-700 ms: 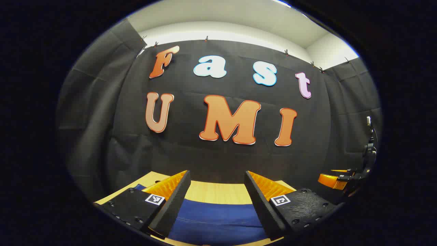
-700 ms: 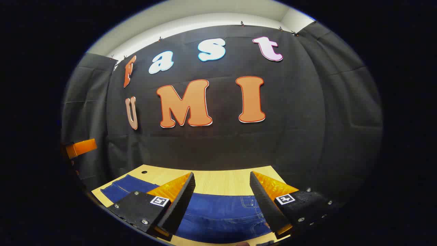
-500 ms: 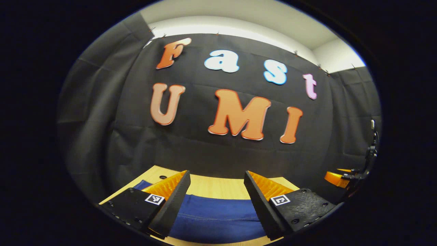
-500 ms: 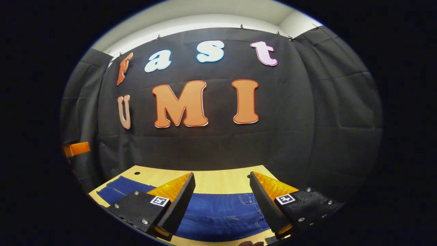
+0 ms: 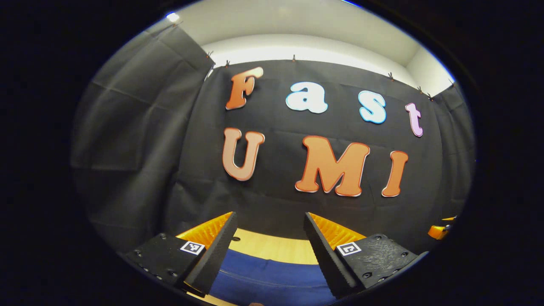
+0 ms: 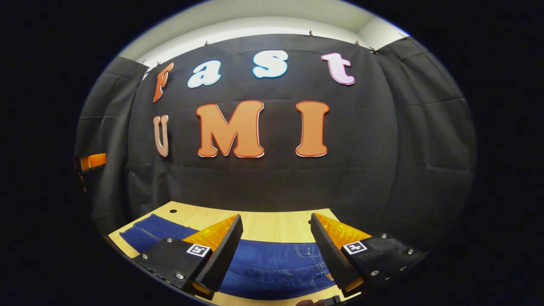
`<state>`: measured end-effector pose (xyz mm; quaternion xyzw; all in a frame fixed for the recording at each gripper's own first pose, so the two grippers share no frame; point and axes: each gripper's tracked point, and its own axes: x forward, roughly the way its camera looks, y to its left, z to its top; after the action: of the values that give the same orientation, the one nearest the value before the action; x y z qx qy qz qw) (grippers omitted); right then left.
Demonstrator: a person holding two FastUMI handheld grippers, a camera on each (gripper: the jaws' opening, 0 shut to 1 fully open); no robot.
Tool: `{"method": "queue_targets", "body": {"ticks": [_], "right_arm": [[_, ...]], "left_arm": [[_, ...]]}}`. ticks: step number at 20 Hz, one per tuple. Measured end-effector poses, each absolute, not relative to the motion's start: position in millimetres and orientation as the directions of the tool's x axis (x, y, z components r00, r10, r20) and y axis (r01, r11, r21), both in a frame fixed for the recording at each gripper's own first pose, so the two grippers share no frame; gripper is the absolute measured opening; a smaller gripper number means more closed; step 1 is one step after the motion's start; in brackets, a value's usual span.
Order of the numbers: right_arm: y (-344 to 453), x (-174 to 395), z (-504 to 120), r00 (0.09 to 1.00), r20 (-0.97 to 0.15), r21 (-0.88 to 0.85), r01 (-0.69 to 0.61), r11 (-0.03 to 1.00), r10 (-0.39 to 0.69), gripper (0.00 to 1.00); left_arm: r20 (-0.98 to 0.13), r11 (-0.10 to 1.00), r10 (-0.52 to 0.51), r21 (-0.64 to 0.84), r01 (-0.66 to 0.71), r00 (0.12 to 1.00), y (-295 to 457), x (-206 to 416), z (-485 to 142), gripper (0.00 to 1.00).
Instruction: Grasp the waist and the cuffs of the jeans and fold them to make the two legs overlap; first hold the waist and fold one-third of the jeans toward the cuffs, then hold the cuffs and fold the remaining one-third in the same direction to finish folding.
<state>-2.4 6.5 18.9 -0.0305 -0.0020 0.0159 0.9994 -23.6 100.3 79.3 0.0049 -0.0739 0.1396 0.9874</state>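
Note:
Blue jeans point(image 6: 272, 267) lie flat across the light wooden table point(image 6: 272, 223) in the right gripper view, with stitched pockets near the right side and one end point(image 6: 146, 231) reaching left. My right gripper point(image 6: 275, 242) hovers above them, open, nothing between its fingers. In the left gripper view a plain stretch of the jeans point(image 5: 263, 280) lies below my left gripper point(image 5: 269, 238), which is also open and empty. The other gripper's orange finger point(image 5: 437, 231) peeks in at the far right of that view, and an orange finger point(image 6: 92, 161) shows at the left edge of the right gripper view.
The table point(image 5: 272, 248) ends close to the black cloth wall behind it. Small round holes point(image 6: 173, 211) sit in the tabletop near its back edge. A strip of bare wood lies between the jeans and the wall.
The left gripper has swung left and tilted up, so less of the jeans and table shows and the other gripper slid to the edge. The right gripper shifted only slightly. Both stayed open.

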Motion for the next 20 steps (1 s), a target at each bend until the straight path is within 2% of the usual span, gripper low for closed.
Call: {"method": "queue_targets", "body": {"ticks": [1, 3, 6, 9, 13, 14, 15, 18, 20], "right_arm": [[6.1, 3.5, 20.9, 0.998, 0.006, -0.059, -0.054, 0.997, 0.055, 0.98], [3.7, 16.0, 16.9, 0.997, -0.01, -0.049, -0.078, 0.996, 0.078, 1.0], [13.9, 24.3, 2.7, 0.993, -0.071, -0.013, -0.098, 0.995, 0.097, 0.98], [25.3, 26.5, -5.7, 0.994, -0.093, -0.008, -0.057, 0.998, 0.056, 1.0], [38.9, 21.6, -10.3, 0.996, -0.09, -0.016, 0.008, 1.0, -0.01, 0.97], [43.3, 18.7, -12.1, 0.996, -0.09, -0.01, 0.013, 1.0, -0.014, 0.98], [47.0, 17.9, -13.0, 0.995, -0.093, -0.004, 0.018, 1.0, -0.018, 0.98], [53.8, 11.5, -22.1, 0.992, -0.118, 0.0, 0.032, 0.999, -0.032, 0.97], [58.7, 10.7, -26.4, 0.991, -0.131, -0.004, 0.03, 1.0, -0.031, 0.97]], "left_arm": [[0.162, 0.957, 0.287, -0.012, -0.289, 0.944, 96.7, -27.4, 82.6, 0.94], [0.176, 0.946, 0.318, 0.007, -0.324, 0.932, 97.8, -33.2, 81.0, 0.94], [0.186, 0.936, 0.336, 0.042, -0.349, 0.923, 106.9, -42.2, 79.0, 0.94], [0.145, 0.944, 0.316, 0.053, -0.326, 0.938, 127.2, -37.6, 63.4, 0.94], [0.112, 0.954, 0.276, 0.092, -0.286, 0.955, 159.7, -27.3, 59.6, 0.94], [0.113, 0.956, 0.263, 0.102, -0.275, 0.958, 166.1, -24.7, 57.6, 0.99], [0.109, 0.955, 0.26, 0.114, -0.272, 0.959, 174.7, -23.3, 55.5, 0.97], [0.061, 0.928, 0.278, 0.241, -0.284, 0.959, 209.4, -30.7, 29.9, 0.94], [0.013, 0.894, 0.268, 0.369, -0.254, 0.963, 225.9, -34.1, 7.5, 0.98]]}}
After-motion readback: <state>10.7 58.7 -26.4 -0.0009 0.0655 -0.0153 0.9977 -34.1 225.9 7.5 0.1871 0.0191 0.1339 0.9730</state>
